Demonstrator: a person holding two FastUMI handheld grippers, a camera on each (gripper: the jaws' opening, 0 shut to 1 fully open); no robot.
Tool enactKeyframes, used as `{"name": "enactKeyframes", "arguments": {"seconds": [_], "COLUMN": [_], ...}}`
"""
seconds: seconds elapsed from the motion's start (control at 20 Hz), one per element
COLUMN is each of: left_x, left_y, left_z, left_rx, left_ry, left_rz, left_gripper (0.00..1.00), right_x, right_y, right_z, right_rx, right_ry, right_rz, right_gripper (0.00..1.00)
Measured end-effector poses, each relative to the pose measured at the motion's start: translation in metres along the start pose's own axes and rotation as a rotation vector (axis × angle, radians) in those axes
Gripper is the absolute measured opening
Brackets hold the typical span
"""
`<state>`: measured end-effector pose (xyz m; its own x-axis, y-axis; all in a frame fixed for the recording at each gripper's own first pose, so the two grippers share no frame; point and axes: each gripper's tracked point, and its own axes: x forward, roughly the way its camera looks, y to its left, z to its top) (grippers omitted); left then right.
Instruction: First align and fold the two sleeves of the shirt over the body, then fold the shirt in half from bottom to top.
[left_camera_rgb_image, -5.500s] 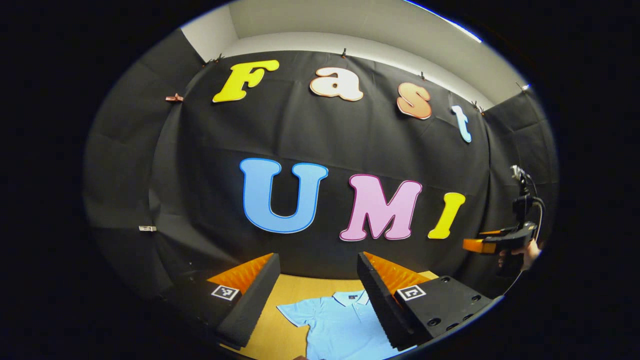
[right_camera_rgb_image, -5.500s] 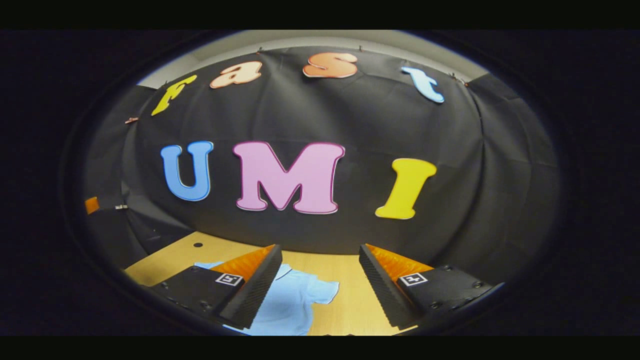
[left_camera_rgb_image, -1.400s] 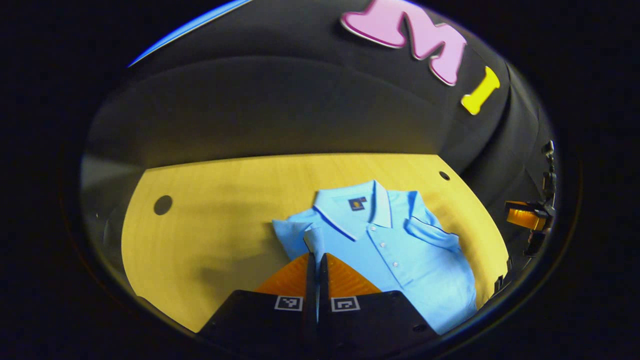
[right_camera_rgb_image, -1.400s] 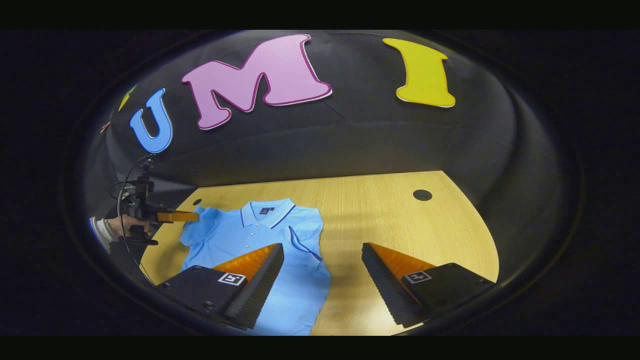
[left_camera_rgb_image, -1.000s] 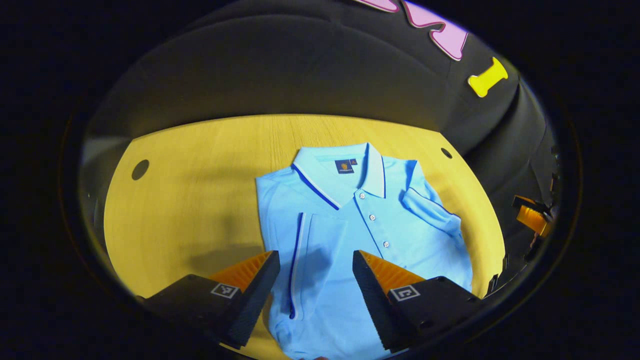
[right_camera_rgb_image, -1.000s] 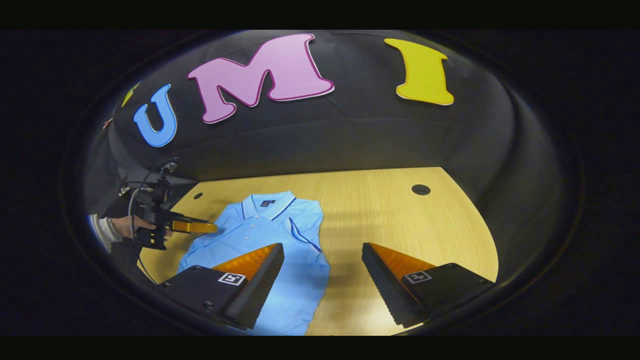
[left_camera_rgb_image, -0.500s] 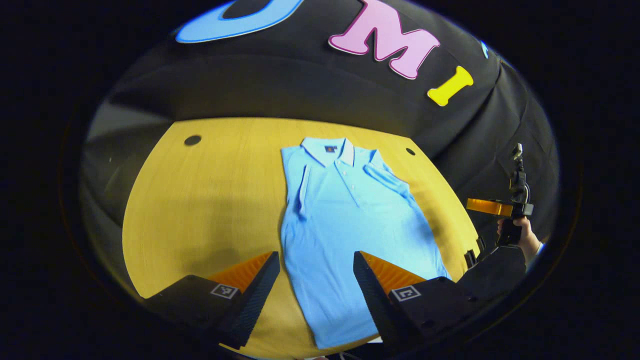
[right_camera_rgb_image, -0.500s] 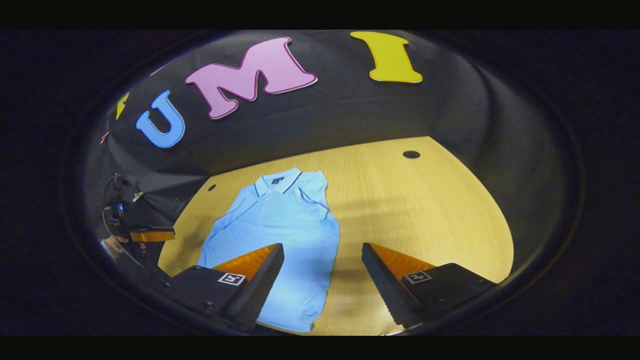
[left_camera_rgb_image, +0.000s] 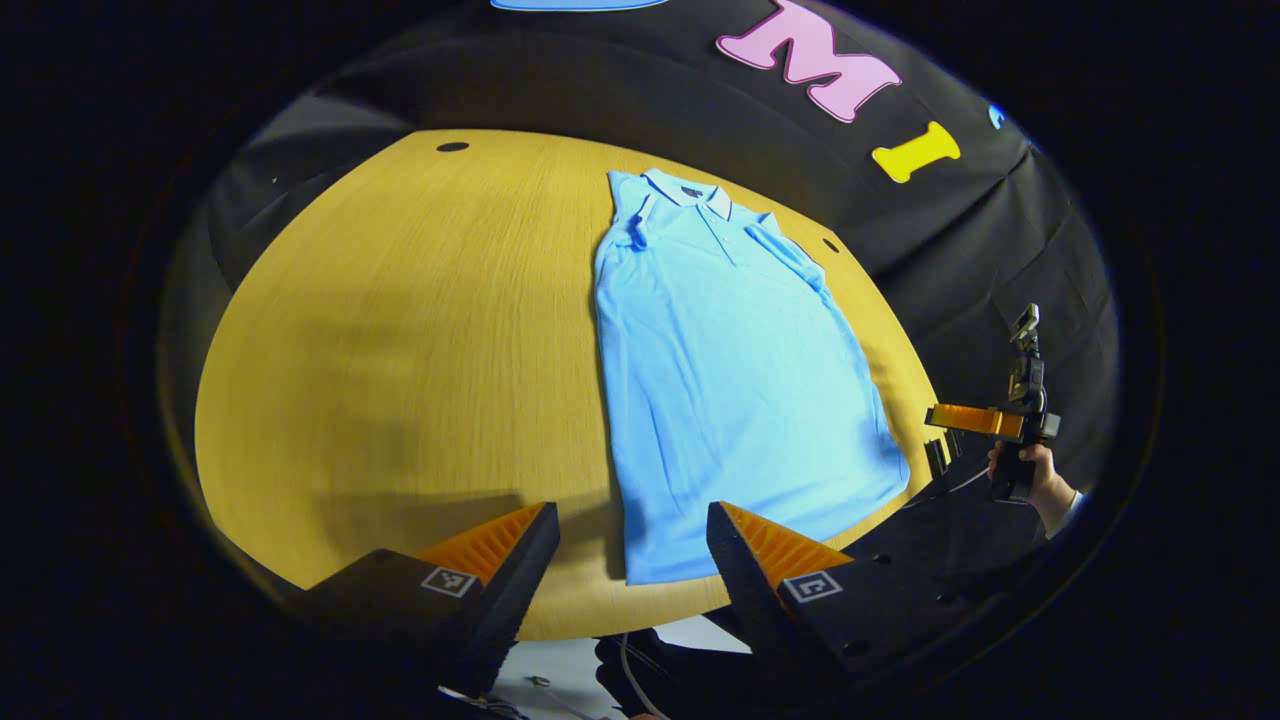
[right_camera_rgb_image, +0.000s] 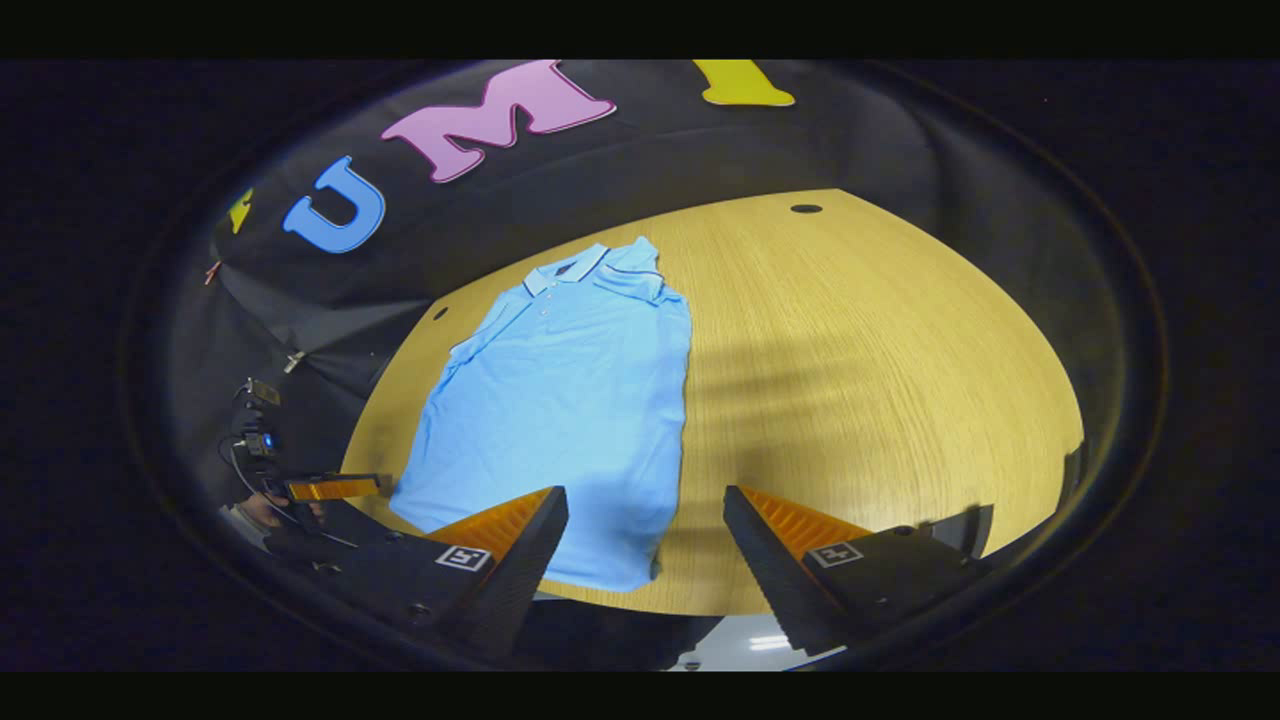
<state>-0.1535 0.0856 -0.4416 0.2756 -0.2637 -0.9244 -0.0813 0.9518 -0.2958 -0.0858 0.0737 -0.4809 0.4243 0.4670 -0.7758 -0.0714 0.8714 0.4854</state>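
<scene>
A light blue polo shirt (left_camera_rgb_image: 730, 370) lies flat on the wooden table (left_camera_rgb_image: 400, 330), collar at the far end, both sleeves folded in over the body. My left gripper (left_camera_rgb_image: 630, 560) is open above the near table edge, with the hem's left corner showing between its fingers. In the right gripper view the shirt (right_camera_rgb_image: 560, 400) lies the same way, and my right gripper (right_camera_rgb_image: 645, 545) is open over the hem's right corner. Neither holds any cloth. Each gripper also appears far off: the right gripper (left_camera_rgb_image: 975, 418) in a hand, the left gripper (right_camera_rgb_image: 335, 487) at the left.
The table (right_camera_rgb_image: 850, 380) has small round cable holes (left_camera_rgb_image: 452, 147) (right_camera_rgb_image: 805, 209) near its far corners. Black cloth walls close in behind and beside it. Past the near edge there is pale floor (left_camera_rgb_image: 580, 660) with a cable.
The left gripper let go of the folded left sleeve and opened. Both grippers then drew back from the collar end to the hem at the near table edge.
</scene>
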Motion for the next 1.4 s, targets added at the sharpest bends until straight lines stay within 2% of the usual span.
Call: {"name": "enactKeyframes", "arguments": {"seconds": [0.15, 0.3, 0.4, 0.45, 0.5, 0.55, 0.6, 0.65, 0.7, 0.75, 0.8, 0.9, 1.0, 1.05, 1.1, 1.15, 1.2, 1.25, 1.3, 1.4], "left_x": [0.009, 0.012, 0.011, 0.013, 0.015, 0.018, 0.019, 0.022, 0.022, 0.025, 0.026, 0.029, 0.033, 0.036, 0.04, 0.043, 0.044, 0.042, 0.041, 0.04], "left_y": [0.002, -0.005, -0.004, -0.007, -0.011, -0.014, -0.013, -0.013, -0.016, -0.019, -0.023, -0.027, -0.032, -0.033, -0.031, -0.029, -0.032, -0.035, -0.032, -0.019], "left_z": [-0.019, -0.019, -0.023, -0.022, -0.022, -0.025, -0.024, -0.025, -0.023, -0.024, -0.024, -0.025, -0.024, -0.025, -0.025, -0.026, -0.024, -0.023, -0.018, -0.008], "left_rx": [0.012, 0.018, 0.009, -0.006, -0.025, -0.029, -0.016, 0.003, 0.02, 0.038, 0.054, 0.068, 0.063, 0.067, 0.079, 0.086, 0.082, 0.078, 0.083, 0.123], "left_ry": [0.046, 0.055, 0.067, 0.072, 0.087, 0.105, 0.111, 0.117, 0.116, 0.119, 0.118, 0.12, 0.118, 0.118, 0.116, 0.117, 0.11, 0.11, 0.097, 0.063], "left_rz": [0.0, -0.029, -0.049, -0.068, -0.089, -0.096, -0.088, -0.078, -0.078, -0.08, -0.089, -0.101, -0.12, -0.122, -0.11, -0.103, -0.108, -0.114, -0.094, -0.03], "left_gripper": [0.95, 0.95, 0.95, 0.93, 0.9, 0.89, 0.83, 0.79, 0.7, 0.69, 0.69, 0.69, 0.65, 0.64, 0.52, 0.43, 0.2, 0.17, 0.12, 0.07], "right_x": [0.01, 0.014, 0.019, 0.021, 0.023, 0.024, 0.024, 0.027, 0.028, 0.029, 0.034, 0.041, 0.045, 0.047, 0.049, 0.047, 0.047, 0.049, 0.051, 0.05], "right_y": [-0.012, -0.012, -0.006, 0.001, 0.004, 0.008, 0.012, 0.019, 0.028, 0.036, 0.043, 0.045, 0.039, 0.031, 0.022, 0.02, 0.02, 0.02, 0.022, 0.023], "right_z": [-0.03, -0.053, -0.049, -0.051, -0.055, -0.055, -0.059, -0.059, -0.064, -0.066, -0.065, -0.063, -0.063, -0.062, -0.06, -0.06, -0.061, -0.061, -0.063, -0.057], "right_rx": [0.032, 0.004, -0.008, -0.014, -0.033, -0.066, -0.102, -0.121, -0.116, -0.107, -0.099, -0.084, -0.071, -0.07, -0.061, -0.017, 0.027, 0.054, 0.065, 0.062], "right_ry": [0.065, 0.14, 0.138, 0.153, 0.184, 0.191, 0.212, 0.22, 0.233, 0.248, 0.247, 0.25, 0.254, 0.258, 0.253, 0.253, 0.255, 0.256, 0.243, 0.22], "right_rz": [-0.014, -0.02, 0.0, 0.02, 0.022, 0.025, 0.036, 0.056, 0.086, 0.111, 0.128, 0.127, 0.104, 0.078, 0.05, 0.051, 0.056, 0.06, 0.068, 0.084], "right_gripper": [0.98, 0.98, 0.98, 0.98, 0.92, 0.96, 0.91, 0.96, 0.95, 0.95, 0.89, 0.85, 0.75, 0.54, 0.45, 0.1, 0.06, 0.07, 0.07, 0.05]}}
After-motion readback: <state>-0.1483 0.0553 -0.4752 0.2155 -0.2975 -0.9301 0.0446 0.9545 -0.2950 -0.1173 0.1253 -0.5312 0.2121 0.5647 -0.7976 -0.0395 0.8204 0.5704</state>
